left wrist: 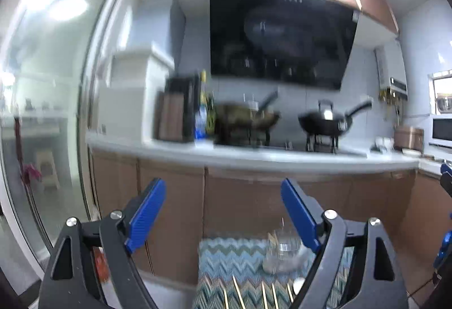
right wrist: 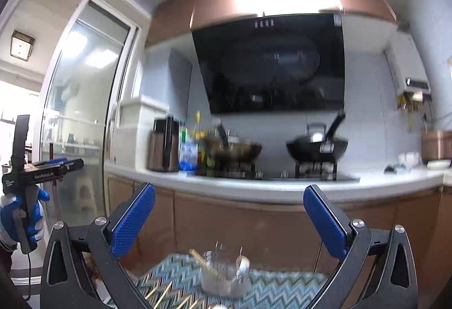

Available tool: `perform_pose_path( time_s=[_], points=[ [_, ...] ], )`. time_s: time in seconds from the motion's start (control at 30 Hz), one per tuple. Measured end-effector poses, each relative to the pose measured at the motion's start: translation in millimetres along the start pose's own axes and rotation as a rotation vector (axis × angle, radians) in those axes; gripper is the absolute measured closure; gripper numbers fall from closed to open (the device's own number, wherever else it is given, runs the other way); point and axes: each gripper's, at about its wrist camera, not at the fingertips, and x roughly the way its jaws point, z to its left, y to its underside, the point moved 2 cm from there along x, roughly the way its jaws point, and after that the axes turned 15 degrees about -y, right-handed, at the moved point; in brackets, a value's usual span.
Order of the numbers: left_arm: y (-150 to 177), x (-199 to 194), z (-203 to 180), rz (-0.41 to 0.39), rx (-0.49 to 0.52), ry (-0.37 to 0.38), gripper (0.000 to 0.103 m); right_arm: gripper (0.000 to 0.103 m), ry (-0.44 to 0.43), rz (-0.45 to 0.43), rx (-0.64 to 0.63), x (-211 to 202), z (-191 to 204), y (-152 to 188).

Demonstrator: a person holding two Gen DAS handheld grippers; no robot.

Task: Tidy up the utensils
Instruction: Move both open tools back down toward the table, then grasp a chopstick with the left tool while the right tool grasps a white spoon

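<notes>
Nearest your left wrist camera, your left gripper (left wrist: 223, 213) stands with its blue-padded jaws wide apart, holding nothing, lifted clear above the clear glass holder (left wrist: 282, 252) on the blue zigzag-patterned cloth (left wrist: 226, 263), beside loose thin wooden chopsticks (left wrist: 265, 295), probably awaiting sorting. In your right wrist view, your right gripper (right wrist: 228, 220) gapes fully, empty, over that holder, which already keeps a chopstick and a pale spoon (right wrist: 243, 263) upright. Beyond runs the white kitchen counter (right wrist: 395, 181).

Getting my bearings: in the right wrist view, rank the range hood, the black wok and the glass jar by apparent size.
1. range hood
2. black wok
3. glass jar, though it sits much nearer the camera, so its ranking against the wok is unsure.
</notes>
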Motion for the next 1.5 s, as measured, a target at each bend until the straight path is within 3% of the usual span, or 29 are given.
perform_pose_path(
  time_s=[0.3, 0.53, 0.67, 0.77, 0.93, 1.2, 1.5],
  points=[
    [103.4, 90.4, -4.7, 0.405, -0.034, 0.061, 0.02, 0.003, -0.028, 0.261, 0.202, 49.3, -44.0, 85.3],
    [180.3, 164.3, -37.6, 0.727, -0.012, 0.152, 0.021, 0.031, -0.095, 0.503, 0.393, 105.7, -74.6, 174.0],
    [220.0, 219.4, -58.2, 0.928, -0.015, 0.182, 0.038, 0.054, -0.139, 0.641, 0.504, 137.1, -88.8, 226.1],
    [244.0, 250.3, -65.0, 1.033, -0.021, 0.176, 0.046, 0.06, -0.174, 0.728, 0.576, 157.7, -97.8, 260.8],
    [269.0, 290.2, -75.6, 1.126, 0.014, 0.13, 0.06, 0.067, -0.217, 0.828, 0.647, 184.3, -110.5, 304.3],
    [291.6, 319.4, -92.9, 1.229, 0.07, 0.121, 0.086, 0.073, -0.279, 0.927, 0.665, 220.3, -116.8, 335.4],
    [299.1, 327.8, -99.8, 1.263, 0.077, 0.112, 0.092, 0.08, -0.347, 1.009, 0.629, 254.1, -109.5, 349.5]
  ],
)
